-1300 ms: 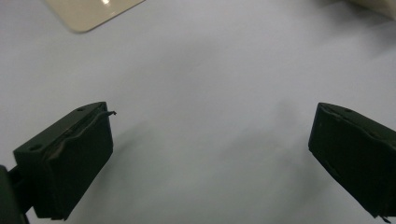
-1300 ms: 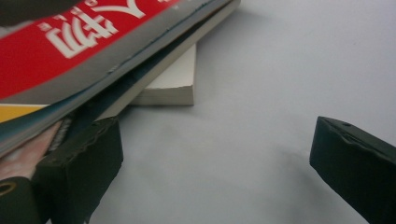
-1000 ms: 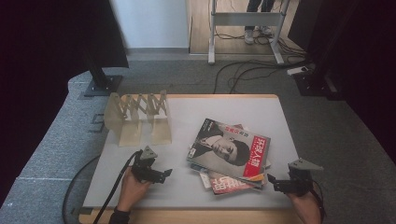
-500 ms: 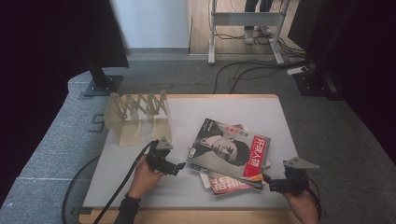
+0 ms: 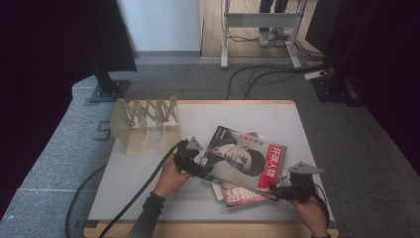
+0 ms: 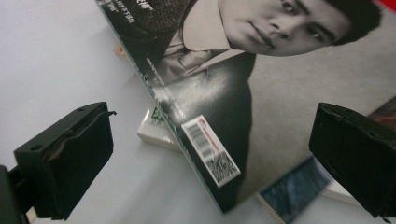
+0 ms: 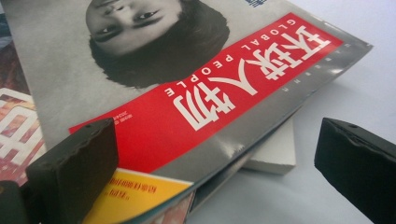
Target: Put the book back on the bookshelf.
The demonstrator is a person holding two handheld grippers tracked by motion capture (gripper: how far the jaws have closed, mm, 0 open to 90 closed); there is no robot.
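Note:
A magazine (image 5: pixel 243 157) with a portrait cover and a red title band tops a loose pile on the white table (image 5: pixel 133 191). My left gripper (image 5: pixel 200 167) is open at the magazine's near left corner. In the left gripper view the magazine (image 6: pixel 280 88) edge, with its barcode label, runs between the spread jaws of the left gripper (image 6: pixel 215 144). My right gripper (image 5: pixel 275 191) is open at the pile's near right corner. In the right gripper view the red band of the magazine (image 7: pixel 219 98) lies between the jaws of the right gripper (image 7: pixel 217 158).
Under the top magazine lie a red-covered magazine (image 5: pixel 241 194), a yellow-cornered one (image 7: pixel 135 198) and a white book (image 7: pixel 275 161). A pale wooden accordion rack (image 5: pixel 146 121) stands at the table's back left. Black stands and cables (image 5: pixel 257 74) cover the floor beyond.
My left gripper has moved right and forward to the top magazine's left corner. The right gripper has edged left toward the pile's near right corner.

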